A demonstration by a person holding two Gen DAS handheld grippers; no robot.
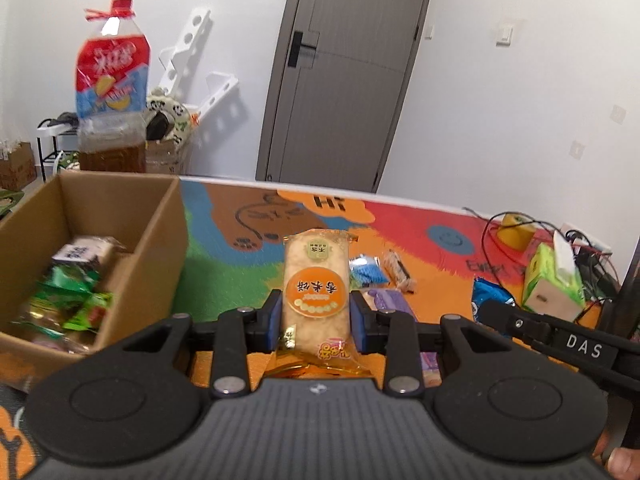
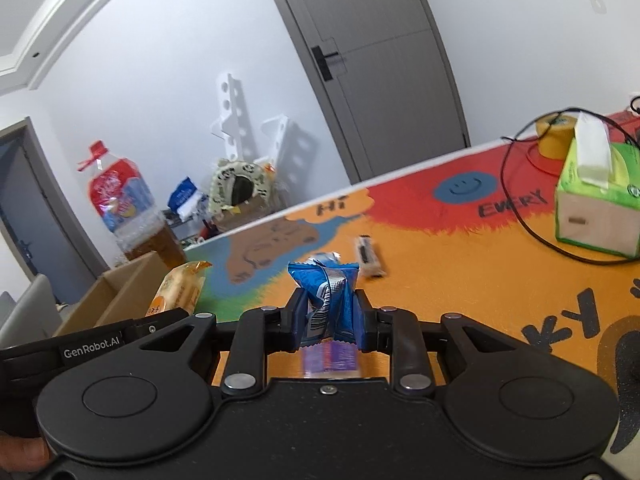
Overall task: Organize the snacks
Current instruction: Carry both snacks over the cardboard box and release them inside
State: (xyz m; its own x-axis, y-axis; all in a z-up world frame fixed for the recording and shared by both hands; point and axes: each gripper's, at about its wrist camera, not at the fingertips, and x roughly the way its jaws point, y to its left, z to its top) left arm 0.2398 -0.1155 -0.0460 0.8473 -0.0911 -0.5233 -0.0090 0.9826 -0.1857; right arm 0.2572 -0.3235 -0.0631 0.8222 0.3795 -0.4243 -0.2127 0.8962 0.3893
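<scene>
My left gripper is shut on an orange rice cracker pack, held upright above the colourful mat, right of the cardboard box. The box holds several green and other snack packs. My right gripper is shut on a blue snack packet, raised above the mat. The cracker pack also shows in the right wrist view, next to the box. Loose snacks lie on the mat: a blue pack, a purple pack, a cream bar and a dark blue pack.
A green tissue box and a yellow tape roll with black cables stand at the mat's right. A large drink bottle stands behind the box. A grey door is at the back.
</scene>
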